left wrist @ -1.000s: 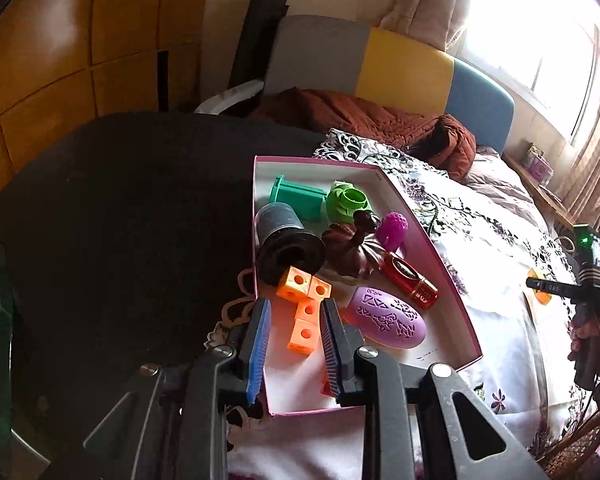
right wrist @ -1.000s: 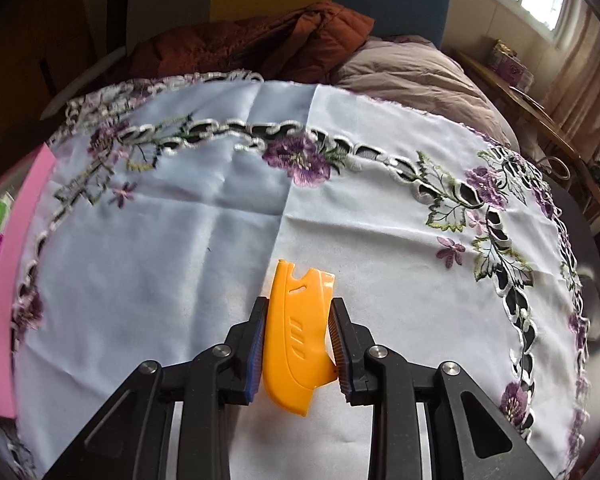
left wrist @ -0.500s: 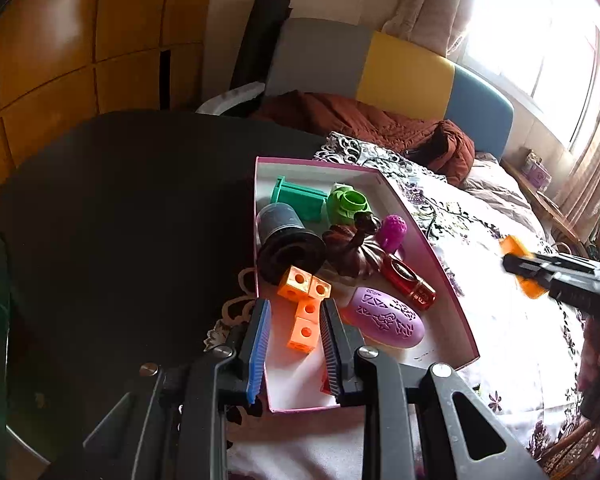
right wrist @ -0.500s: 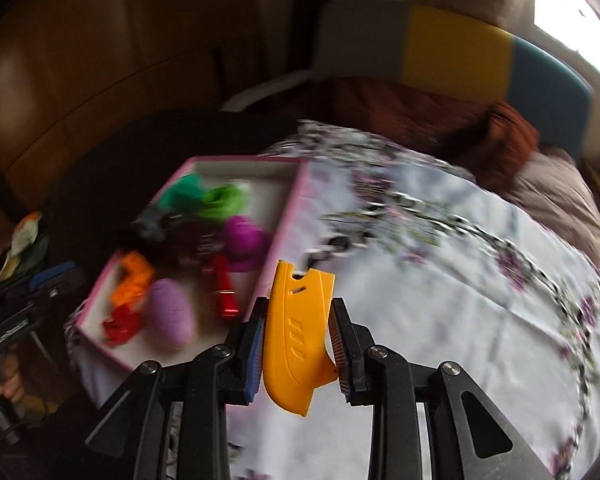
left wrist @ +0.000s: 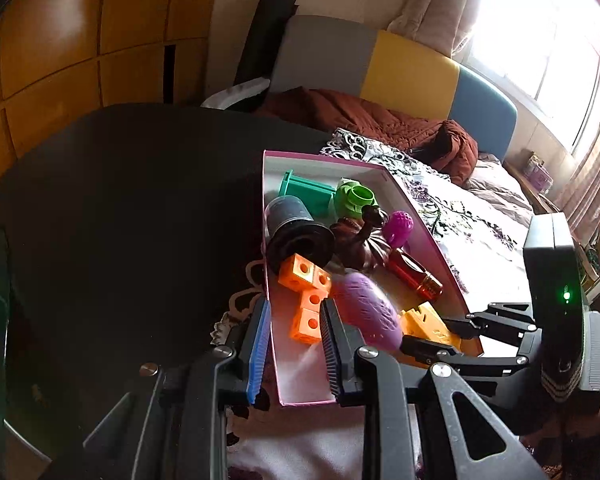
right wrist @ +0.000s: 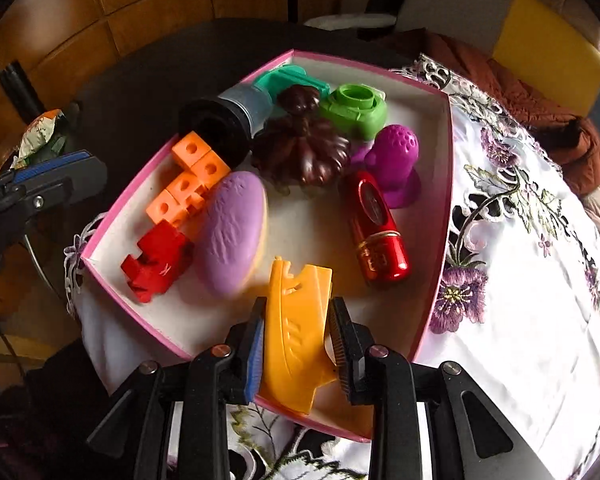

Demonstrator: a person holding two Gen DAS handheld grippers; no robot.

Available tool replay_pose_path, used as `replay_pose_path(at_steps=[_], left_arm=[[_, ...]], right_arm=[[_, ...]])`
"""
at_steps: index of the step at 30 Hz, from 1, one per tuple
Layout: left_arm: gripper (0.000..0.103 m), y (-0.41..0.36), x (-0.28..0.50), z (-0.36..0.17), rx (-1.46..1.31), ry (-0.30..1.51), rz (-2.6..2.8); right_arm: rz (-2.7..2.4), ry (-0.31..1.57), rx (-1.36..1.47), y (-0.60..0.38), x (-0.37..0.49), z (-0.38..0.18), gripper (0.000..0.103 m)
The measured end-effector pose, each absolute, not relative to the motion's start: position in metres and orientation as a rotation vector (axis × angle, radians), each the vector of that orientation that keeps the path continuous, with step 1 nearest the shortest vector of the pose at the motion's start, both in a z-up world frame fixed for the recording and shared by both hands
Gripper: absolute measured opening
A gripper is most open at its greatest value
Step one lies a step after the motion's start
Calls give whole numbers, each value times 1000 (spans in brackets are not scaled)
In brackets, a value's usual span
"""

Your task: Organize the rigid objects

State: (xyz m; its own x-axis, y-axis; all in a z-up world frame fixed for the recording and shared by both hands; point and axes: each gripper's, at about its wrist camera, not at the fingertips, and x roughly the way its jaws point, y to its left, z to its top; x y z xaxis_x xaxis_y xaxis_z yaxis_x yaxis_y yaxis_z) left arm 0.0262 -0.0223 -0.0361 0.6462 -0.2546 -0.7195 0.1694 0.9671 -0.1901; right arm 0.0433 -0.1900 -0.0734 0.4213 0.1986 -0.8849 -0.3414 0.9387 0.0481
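A pink-rimmed box [right wrist: 446,184] holds several toys: orange cubes [right wrist: 188,188], a red piece [right wrist: 156,258], a purple oval [right wrist: 234,236], a red tube [right wrist: 378,232], a brown piece [right wrist: 302,148], a green ring [right wrist: 354,114]. My right gripper [right wrist: 298,344] is shut on a yellow plastic piece [right wrist: 296,332] and holds it over the box's near end. In the left wrist view the box [left wrist: 432,244] lies ahead, and the right gripper [left wrist: 432,336] with the yellow piece [left wrist: 428,322] reaches in from the right. My left gripper [left wrist: 294,344] is open and empty at the box's near left corner.
The box sits on a white embroidered cloth [right wrist: 520,264] over a dark round table [left wrist: 120,208]. A sofa with a brown blanket [left wrist: 380,120] stands behind. A wrapped packet [right wrist: 40,136] lies at the table's left edge.
My right gripper has carried the yellow piece from the open cloth to over the box's near end. My left gripper has stayed in place, open.
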Motion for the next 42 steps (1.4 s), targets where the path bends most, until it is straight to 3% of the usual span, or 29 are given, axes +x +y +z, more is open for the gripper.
replay_pose_path(at_steps=[6,8,12,18,20,25,33,42], left_arm=[[26,-24,25,-34,-98,832,-234],[26,-24,24,-34,-94,828,-226],[29,-24,24,-33,-82,825,-209],[30,-25,21,-30,-64,814,-191],[30,-26,20,-28,-56,811,-184],[36,-26,19,-26,-38,804,-152],[42,-25,13,-21,-31,787,-124],[42,-30,3,-8,7,737,-86]], right_arm=[[283,1046,-136,-191,37,-75,32],[255,1035,-126,-191,35,-76,40],[213,1007,-111,-194,30,-77,43],[187,958,-106,-195,22,-70,56],[170,932,-105,-194,18,-66,65],[136,858,-71,-198,12,-52,74],[50,774,-14,-208,3,-35,78],[-13,724,45,-218,-8,-22,80]])
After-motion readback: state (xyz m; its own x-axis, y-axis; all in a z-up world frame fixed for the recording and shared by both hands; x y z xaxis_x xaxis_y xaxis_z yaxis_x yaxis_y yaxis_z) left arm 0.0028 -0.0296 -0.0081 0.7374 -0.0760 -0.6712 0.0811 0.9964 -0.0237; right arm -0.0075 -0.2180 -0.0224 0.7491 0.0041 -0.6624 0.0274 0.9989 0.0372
